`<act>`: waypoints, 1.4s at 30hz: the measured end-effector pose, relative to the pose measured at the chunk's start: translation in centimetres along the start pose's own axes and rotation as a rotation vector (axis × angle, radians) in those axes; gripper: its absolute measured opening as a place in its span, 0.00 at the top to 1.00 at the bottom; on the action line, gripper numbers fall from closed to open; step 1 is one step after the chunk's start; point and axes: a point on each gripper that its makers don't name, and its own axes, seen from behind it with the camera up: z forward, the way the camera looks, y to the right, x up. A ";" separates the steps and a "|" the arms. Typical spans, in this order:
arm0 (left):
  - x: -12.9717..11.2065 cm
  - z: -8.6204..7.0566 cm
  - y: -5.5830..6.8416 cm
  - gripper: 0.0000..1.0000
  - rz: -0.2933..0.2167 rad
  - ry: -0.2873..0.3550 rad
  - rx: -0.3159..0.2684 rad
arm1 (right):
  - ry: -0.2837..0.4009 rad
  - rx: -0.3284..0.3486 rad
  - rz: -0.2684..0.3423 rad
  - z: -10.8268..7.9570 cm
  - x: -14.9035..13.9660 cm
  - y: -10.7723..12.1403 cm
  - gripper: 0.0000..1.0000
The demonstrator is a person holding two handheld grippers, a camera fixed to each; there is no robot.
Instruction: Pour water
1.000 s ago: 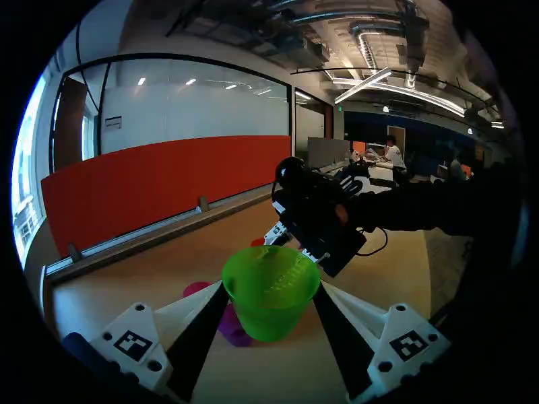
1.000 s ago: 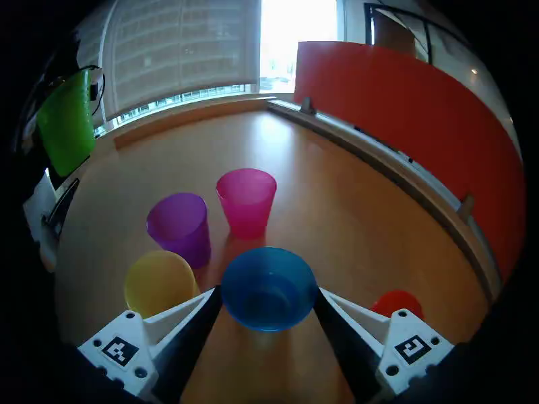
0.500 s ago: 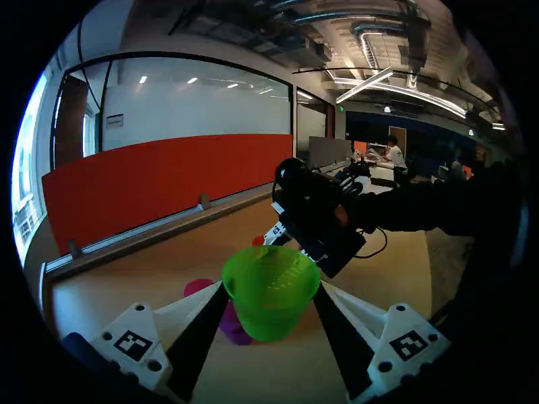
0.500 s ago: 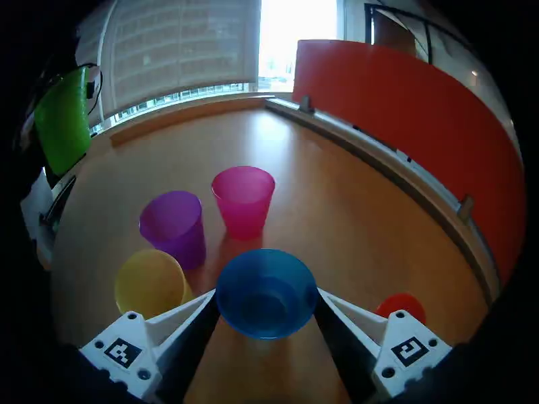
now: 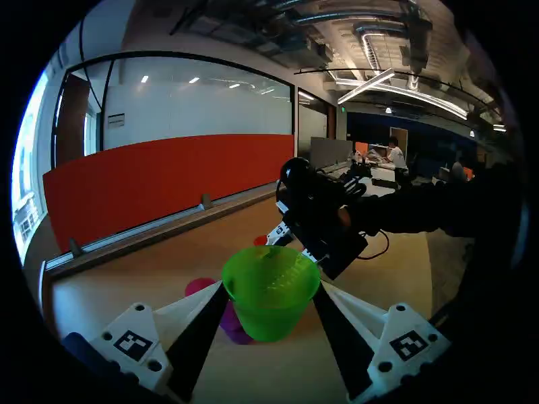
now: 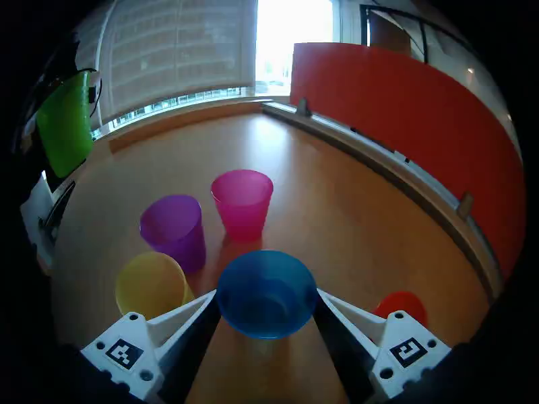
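Note:
My left gripper (image 5: 269, 303) is shut on a translucent green cup (image 5: 271, 291), held upright above the wooden table (image 5: 155, 266). Beyond it, in the left gripper view, the other gripper (image 5: 316, 225) hangs in a dark-sleeved hand. My right gripper (image 6: 267, 306) is shut on a blue cup (image 6: 267, 293) with water in its bottom, held upright over the table (image 6: 323, 195). The green cup (image 6: 65, 124) also appears at the far left of the right gripper view.
On the table under the right gripper stand a pink cup (image 6: 242, 203), a purple cup (image 6: 173, 229), a yellow cup (image 6: 150, 291) and a red cup (image 6: 402, 306). An orange partition (image 6: 418, 121) with a rail lines the table's far edge. A window (image 6: 202, 54) is behind.
Both grippers keep their cups. The right gripper view has shifted slightly; the cups below sit a little lower in frame than half a second ago.

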 end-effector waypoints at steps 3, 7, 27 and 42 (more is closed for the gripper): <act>0.0 0.1 0.0 0.14 -0.003 0.001 0.000 | 0.013 -0.004 0.003 -0.2 0.3 0.0 0.08; 0.0 0.2 0.0 0.14 0.002 0.002 0.002 | 0.034 -0.008 0.009 -0.7 0.9 0.0 0.08; 2.1 -0.2 1.0 0.14 0.017 0.027 0.013 | 0.172 -0.064 0.005 -7.0 5.5 0.0 0.09; 3.6 0.0 1.4 0.14 0.017 0.051 0.022 | 0.257 -0.081 0.006 -10.5 7.7 -0.2 0.09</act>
